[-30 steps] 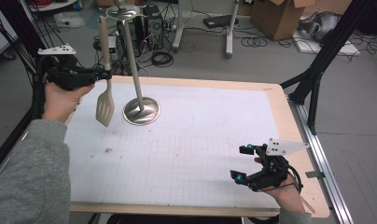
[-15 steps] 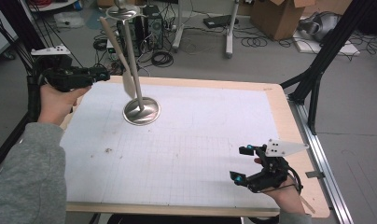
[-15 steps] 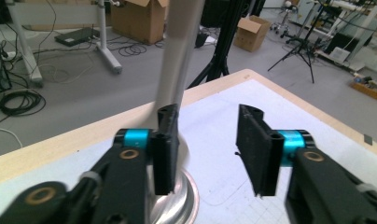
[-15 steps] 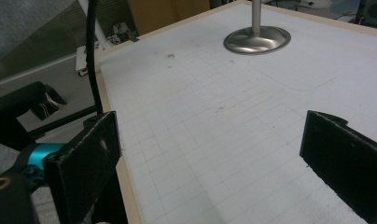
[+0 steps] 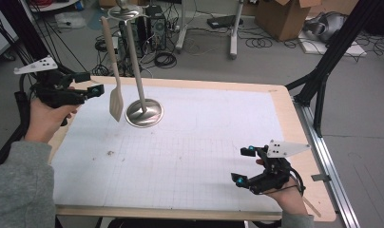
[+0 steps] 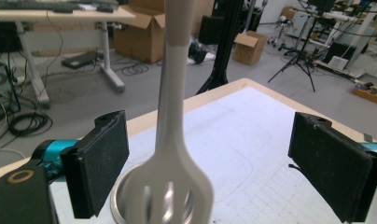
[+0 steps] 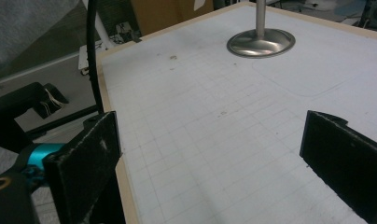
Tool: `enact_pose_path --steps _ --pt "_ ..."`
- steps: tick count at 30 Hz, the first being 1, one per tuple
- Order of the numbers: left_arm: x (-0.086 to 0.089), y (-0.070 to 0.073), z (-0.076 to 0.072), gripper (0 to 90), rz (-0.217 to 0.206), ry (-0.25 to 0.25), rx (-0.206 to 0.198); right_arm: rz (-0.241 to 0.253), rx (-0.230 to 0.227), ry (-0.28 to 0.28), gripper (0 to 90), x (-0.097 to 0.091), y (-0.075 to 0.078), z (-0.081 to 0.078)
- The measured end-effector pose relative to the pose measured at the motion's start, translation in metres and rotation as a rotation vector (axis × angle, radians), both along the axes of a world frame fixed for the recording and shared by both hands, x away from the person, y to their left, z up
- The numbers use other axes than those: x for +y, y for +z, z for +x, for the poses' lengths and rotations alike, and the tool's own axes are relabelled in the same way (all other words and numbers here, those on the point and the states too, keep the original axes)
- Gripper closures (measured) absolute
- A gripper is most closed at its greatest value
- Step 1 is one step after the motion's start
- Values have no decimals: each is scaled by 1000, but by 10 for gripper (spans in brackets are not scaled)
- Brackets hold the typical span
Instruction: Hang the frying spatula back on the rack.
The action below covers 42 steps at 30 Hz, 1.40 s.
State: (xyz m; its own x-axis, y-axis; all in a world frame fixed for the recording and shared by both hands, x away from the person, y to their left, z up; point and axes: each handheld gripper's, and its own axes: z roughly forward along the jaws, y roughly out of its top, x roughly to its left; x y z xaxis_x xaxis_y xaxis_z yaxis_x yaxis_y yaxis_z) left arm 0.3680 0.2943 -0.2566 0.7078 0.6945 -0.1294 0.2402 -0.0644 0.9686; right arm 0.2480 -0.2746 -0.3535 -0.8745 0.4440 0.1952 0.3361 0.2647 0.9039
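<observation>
Left gripper [image 5: 88, 88] held level, jaws just opened around hanging spatula [image 5: 115, 97].

This is a lab or workshop room, not a home. A plywood-edged table [image 5: 294, 123] covered with a gridded white sheet stands on a grey floor. Cardboard boxes [image 5: 280, 16] sit behind it, cables [image 5: 164, 59] lie in loops on the floor, black tripod stands [image 6: 301, 51] and desks [image 6: 60, 14] with equipment fill the background.
</observation>
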Motion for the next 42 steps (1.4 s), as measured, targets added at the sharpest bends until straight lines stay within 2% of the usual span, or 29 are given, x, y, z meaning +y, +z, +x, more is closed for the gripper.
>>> enact_pose_path --steps 6,14,18,23,30,34,37,42 --pt "-3 0 -19 86 26 -2 -32 6 -12 8 42 3 4 1" --pt "-3 -10 -44 83 -2 -25 -52 27 -33 12 42 3 10 1" --pt "-4 -12 -56 83 -40 -41 -67 36 -41 18 42 3 12 2" --pt "-6 -14 -70 83 -37 -46 -92 41 -52 23 42 4 14 4" --pt "-7 -23 -88 86 -23 -23 -96 46 -57 26 42 5 17 4" --pt "-4 -30 -96 86 -31 -1 -93 43 -62 27 42 6 18 4" --pt "-2 -32 -102 83 -45 -4 -83 44 -67 31 42 7 19 3" --pt "-1 -34 -111 83 -11 24 -94 43 -70 28 42 6 20 2"
